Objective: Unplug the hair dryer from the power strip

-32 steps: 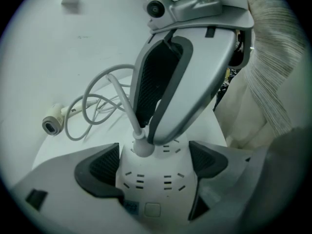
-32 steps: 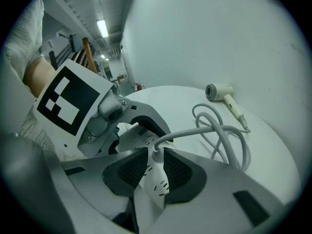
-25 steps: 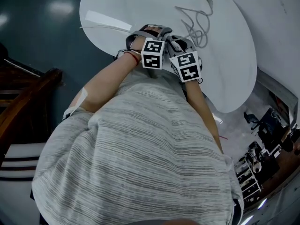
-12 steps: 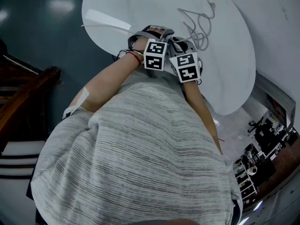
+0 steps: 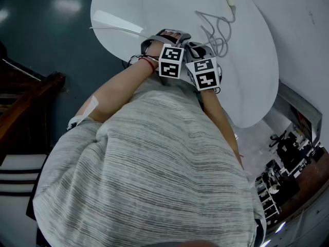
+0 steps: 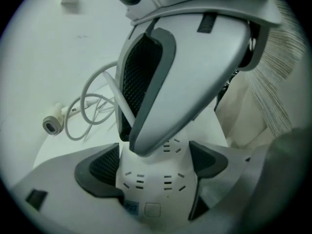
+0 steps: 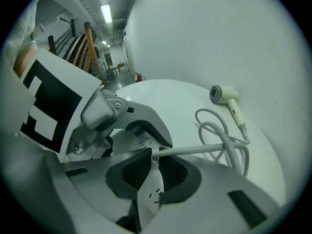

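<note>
Fingers [image 6: 100,165] of L gripper [image 6: 153,165] clamp a white power strip [image 6: 161,183] by its two sides, pads touching it. R gripper [image 7: 155,173] sits right over the strip, jaws nearly together, pinching the grey cord [image 7: 204,149] at its strip end; plug itself hidden btwn the pads. Both grippers are at the near edge of the round white table [image 5: 118,9]. Cord loops across the table to the hair dryer [image 7: 223,93], lying near the far edge, well apart from the strip.

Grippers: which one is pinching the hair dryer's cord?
The right gripper: its jaws pinch the cord end; the left gripper clamps the white power strip.
</note>
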Tool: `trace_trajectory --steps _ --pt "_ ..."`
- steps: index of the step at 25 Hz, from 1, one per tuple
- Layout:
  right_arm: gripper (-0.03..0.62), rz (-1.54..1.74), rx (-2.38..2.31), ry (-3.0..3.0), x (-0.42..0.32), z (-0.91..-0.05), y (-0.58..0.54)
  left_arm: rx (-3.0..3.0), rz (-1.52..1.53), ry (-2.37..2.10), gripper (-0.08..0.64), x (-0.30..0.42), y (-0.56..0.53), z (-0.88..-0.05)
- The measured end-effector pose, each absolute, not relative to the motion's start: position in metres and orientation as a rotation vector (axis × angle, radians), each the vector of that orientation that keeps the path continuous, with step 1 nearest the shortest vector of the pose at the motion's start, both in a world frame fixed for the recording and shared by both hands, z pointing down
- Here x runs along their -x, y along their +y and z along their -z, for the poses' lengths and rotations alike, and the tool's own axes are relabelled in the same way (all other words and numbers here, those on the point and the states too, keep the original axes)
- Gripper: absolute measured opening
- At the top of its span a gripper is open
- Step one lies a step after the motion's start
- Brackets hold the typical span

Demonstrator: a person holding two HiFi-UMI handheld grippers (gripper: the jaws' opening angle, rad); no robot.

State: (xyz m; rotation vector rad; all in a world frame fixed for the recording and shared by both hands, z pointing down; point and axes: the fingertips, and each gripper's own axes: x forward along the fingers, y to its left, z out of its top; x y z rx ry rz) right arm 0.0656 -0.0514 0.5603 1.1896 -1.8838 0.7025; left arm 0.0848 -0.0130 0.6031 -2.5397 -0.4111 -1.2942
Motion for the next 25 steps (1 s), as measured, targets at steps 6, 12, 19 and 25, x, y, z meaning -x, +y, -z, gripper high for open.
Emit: trace_trajectory --steps 6,12,19,25 --pt "0.057 -0.704 -1.181 -1.866 -0.066 -0.560 -0.052 2.540 1.305 -0.415 0.446 -0.085 -0.013 -0.604" --pt "0.054 -0.706 -1.159 -1.842 -0.065 -0.558 -0.048 2.539 1.311 -0.420 0.446 -0.085 -0.012 -0.604" --pt "0.051 -0.717 -1.140 -1.822 -0.064 -0.558 -0.044 2.536 1.317 -0.431 0.446 -0.085 -0.011 -0.604" --pt "0.051 -0.714 -1.123 -1.809 -0.064 -0.557 -0.042 2.535 1.321 -0.434 0.446 -0.085 -0.009 -0.605"
